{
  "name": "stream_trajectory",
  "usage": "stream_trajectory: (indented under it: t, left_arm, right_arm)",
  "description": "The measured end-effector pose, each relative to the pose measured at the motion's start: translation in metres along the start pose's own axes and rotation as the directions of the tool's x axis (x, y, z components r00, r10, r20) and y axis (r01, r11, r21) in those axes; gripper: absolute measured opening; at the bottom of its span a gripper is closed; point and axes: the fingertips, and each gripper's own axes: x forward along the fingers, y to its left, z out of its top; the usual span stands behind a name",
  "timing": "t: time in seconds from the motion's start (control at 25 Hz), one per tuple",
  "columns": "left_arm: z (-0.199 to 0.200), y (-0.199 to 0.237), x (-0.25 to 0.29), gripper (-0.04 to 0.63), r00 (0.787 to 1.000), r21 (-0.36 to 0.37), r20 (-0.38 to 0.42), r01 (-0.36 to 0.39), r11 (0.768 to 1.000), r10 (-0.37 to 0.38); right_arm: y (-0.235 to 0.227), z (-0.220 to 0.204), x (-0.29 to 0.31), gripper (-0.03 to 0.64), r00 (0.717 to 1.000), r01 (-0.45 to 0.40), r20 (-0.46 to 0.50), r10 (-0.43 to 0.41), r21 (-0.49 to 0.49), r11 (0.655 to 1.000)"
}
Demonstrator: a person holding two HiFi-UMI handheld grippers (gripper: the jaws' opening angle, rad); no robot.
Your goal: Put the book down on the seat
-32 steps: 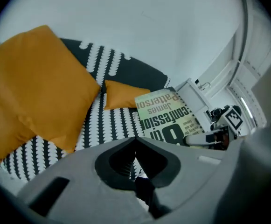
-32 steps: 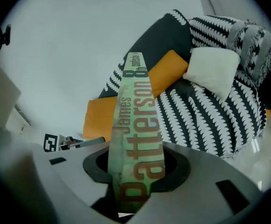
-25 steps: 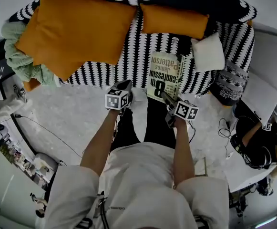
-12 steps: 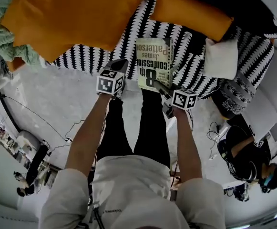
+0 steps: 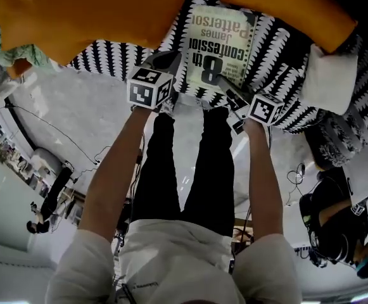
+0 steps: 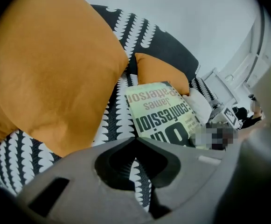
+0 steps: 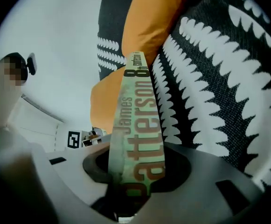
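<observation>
A pale green paperback book [image 5: 220, 43] with big dark title letters hangs flat over the black-and-white patterned sofa seat [image 5: 285, 62]. My right gripper [image 5: 229, 92] is shut on its near edge. In the right gripper view the book's spine [image 7: 137, 115] runs up from between the jaws, with the seat fabric [image 7: 210, 78] to its right. My left gripper [image 5: 164, 61] hovers just left of the book at the seat's front edge. Its jaws meet with nothing between them [image 6: 135, 141]. The book's cover [image 6: 165, 113] lies beyond them to the right.
A large orange cushion [image 5: 88, 11] fills the seat's left, a smaller orange one [image 5: 291, 5] sits behind the book. A white pillow [image 5: 329, 78] and a grey patterned cushion [image 5: 342, 138] lie to the right. A person [image 5: 329, 214] sits at lower right.
Both grippers and the book have moved forward from the seat's front edge to over the seat, and the view has closed in on the sofa. The right gripper's hold is unchanged.
</observation>
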Motion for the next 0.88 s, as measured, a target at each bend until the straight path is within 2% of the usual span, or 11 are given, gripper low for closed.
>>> stream_trajectory:
  t: [0.12,0.24,0.32,0.52,0.72,0.88]
  left_arm:
    - [0.010,-0.004,0.011,0.008,0.999,0.029,0.028,0.014,0.999,-0.015]
    - [0.001,-0.014,0.032,0.008,1.000,0.076,0.009,0.020,0.997,-0.020]
    - [-0.006,-0.021,0.044,0.008,1.000,0.096,-0.007,0.015,0.995,-0.014]
    - [-0.011,-0.020,0.047,0.008,1.000,0.030,0.007,-0.010,1.000,0.010]
    - [-0.013,-0.020,0.054,0.008,0.998,0.046,-0.036,-0.046,0.998,0.047]
    - [-0.012,-0.023,0.053,0.008,0.998,0.030,-0.029,-0.055,0.998,0.056]
  right_arm:
    - [-0.012,-0.001,0.010,0.163,0.999,-0.038,0.025,0.038,0.018,0.999]
    - [-0.028,-0.009,0.016,0.164,0.997,-0.074,0.016,0.073,0.032,0.997]
    - [-0.036,-0.010,0.014,0.166,0.998,-0.068,0.004,0.068,0.023,0.997]
    - [-0.041,-0.009,0.014,0.170,0.998,-0.059,-0.005,0.059,0.006,0.998]
    - [-0.048,-0.009,0.005,0.176,0.998,-0.056,-0.007,0.056,0.028,0.998]
    - [-0.054,-0.015,-0.016,0.178,0.998,-0.049,0.028,0.048,0.061,0.997]
